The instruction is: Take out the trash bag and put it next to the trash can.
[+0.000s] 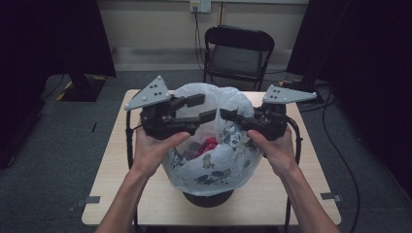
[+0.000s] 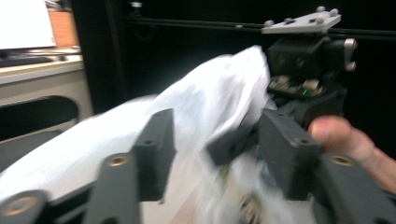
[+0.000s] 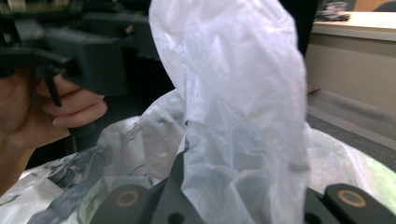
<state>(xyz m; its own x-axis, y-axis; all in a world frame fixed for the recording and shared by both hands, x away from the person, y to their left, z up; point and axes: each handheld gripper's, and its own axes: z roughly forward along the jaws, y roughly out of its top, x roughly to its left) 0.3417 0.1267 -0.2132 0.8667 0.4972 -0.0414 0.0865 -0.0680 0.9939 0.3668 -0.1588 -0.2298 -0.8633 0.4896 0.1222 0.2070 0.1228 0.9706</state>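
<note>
Gripping plastic bag [image 3: 243, 107]: right gripper [image 3: 233, 205]; high view adds red contents [image 1: 210, 143].

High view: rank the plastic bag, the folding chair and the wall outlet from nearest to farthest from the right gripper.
1. Plastic bag: right at the right gripper, whose tips meet the film over the middle of the table.
2. Folding chair: behind the table's far edge, a little left of that gripper's body.
3. Wall outlet: on the back wall, above and left of the chair.

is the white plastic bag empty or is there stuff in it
Not empty. The high view shows the plastic bag mouth open with something red inside; what it is cannot be told.
</note>
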